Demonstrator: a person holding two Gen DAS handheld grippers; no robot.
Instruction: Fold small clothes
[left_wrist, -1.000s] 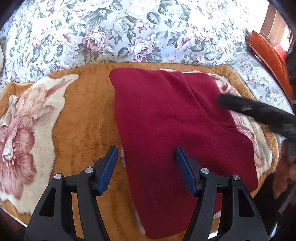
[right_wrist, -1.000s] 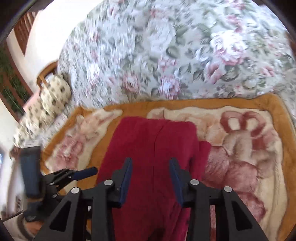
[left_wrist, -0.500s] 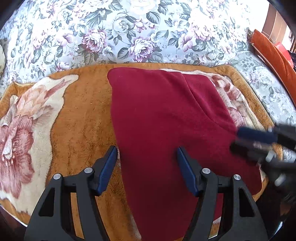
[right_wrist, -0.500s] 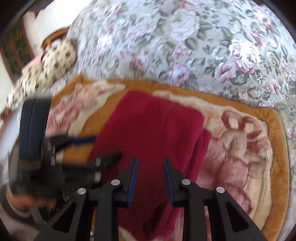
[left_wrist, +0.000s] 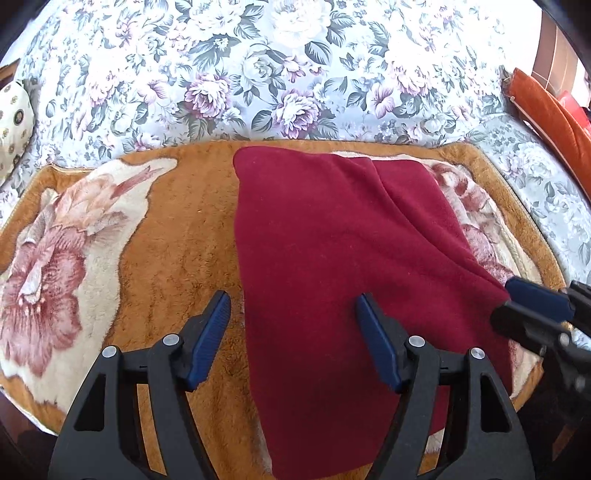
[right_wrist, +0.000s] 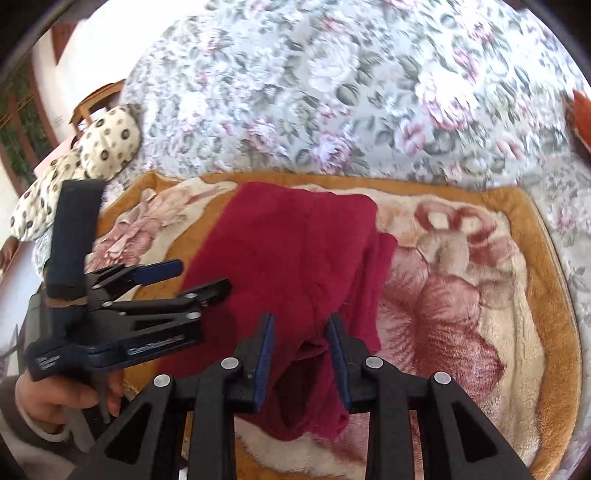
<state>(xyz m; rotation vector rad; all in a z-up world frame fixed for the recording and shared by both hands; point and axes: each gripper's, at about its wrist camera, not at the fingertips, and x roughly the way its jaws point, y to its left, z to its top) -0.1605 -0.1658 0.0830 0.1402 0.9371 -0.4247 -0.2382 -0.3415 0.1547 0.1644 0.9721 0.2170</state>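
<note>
At the far left edge of the bed, in the right wrist view, we see a cream spotted pillow (right_wrist: 107, 146) lying on the floral bedspread (left_wrist: 295, 74). An orange-bordered plush blanket (left_wrist: 177, 229) with big pink flowers is spread over the bedspread along the bed's near edge, and it carries the garment.

Our left tool (left_wrist: 293, 336) hovers low over the near edge of the blanket with its jaws set wide and nothing between them. Its left blue pad is above bare orange plush, while its right pad is above red cloth, so the garment's left edge runs up between the two fingers. In the right wrist view the same tool (right_wrist: 201, 275) shows from the side, held in a hand (right_wrist: 62, 402).

The dark red fleece garment (left_wrist: 332, 258) lies in the middle of the blanket, folded lengthwise, with one layer lapped over another along a diagonal seam. It reaches from near the blanket's far border to its near edge.

Our right tool (right_wrist: 301, 356) is at the garment's near right corner, jaws narrow but still apart, with a raised fold of red cloth sitting between the pads. We cannot tell whether they press it.

At the bed's far right edge lies an orange cushion (left_wrist: 546, 110).
</note>
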